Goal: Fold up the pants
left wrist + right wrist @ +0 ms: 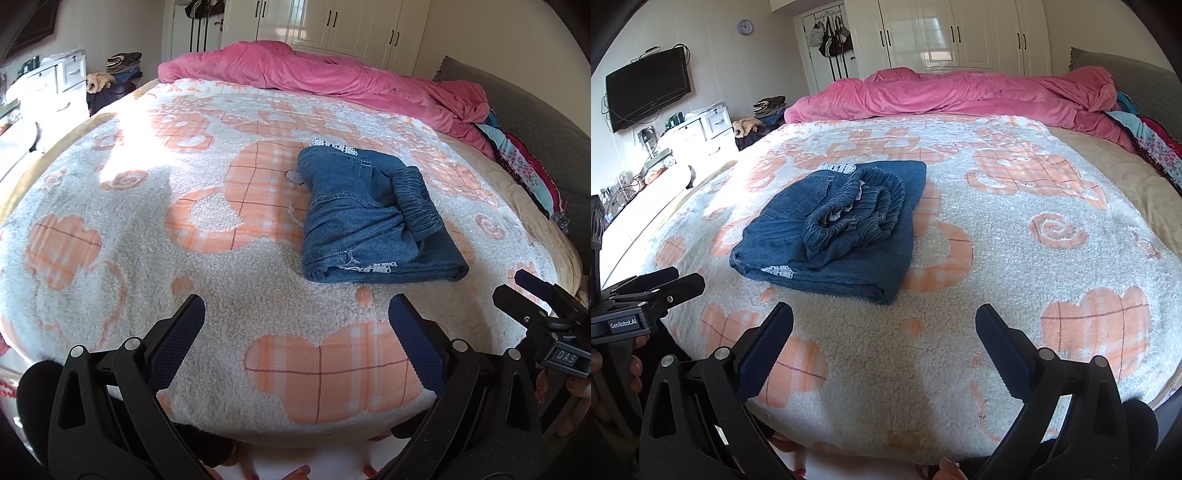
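Blue denim pants lie folded into a compact bundle on the white and orange fleece blanket, elastic waistband on top. They also show in the right wrist view. My left gripper is open and empty, held over the blanket near the bed's front edge, short of the pants. My right gripper is open and empty, also short of the pants. The right gripper shows at the right edge of the left wrist view; the left gripper shows at the left edge of the right wrist view.
A pink duvet is bunched along the far side of the bed. Colourful clothes lie at the far right by a grey headboard. White drawers, a wall TV and wardrobes stand around.
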A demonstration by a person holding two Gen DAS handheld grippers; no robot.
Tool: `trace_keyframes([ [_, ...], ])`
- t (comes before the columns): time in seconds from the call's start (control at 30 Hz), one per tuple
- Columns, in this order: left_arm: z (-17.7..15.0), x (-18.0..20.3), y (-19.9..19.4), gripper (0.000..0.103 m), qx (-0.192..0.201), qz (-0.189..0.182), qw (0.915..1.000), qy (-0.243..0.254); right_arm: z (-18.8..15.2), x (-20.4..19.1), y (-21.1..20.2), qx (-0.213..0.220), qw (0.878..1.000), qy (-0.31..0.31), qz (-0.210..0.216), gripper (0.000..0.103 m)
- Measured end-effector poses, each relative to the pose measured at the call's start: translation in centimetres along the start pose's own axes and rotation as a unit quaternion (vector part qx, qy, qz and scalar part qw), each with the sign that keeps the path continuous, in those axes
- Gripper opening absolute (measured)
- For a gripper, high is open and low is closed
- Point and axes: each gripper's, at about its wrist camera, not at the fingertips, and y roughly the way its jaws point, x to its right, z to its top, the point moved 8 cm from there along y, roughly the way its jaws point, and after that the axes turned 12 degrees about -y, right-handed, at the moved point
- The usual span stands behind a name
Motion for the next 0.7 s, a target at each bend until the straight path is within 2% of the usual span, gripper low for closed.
trace_keyframes([
  [0.7,-0.05,0.01,0.02,0.094,0.000,0.001,1.0000,0.000,-0.14,0.10,0.01,-0.003,1.000,0.001,-0.001,0.099],
])
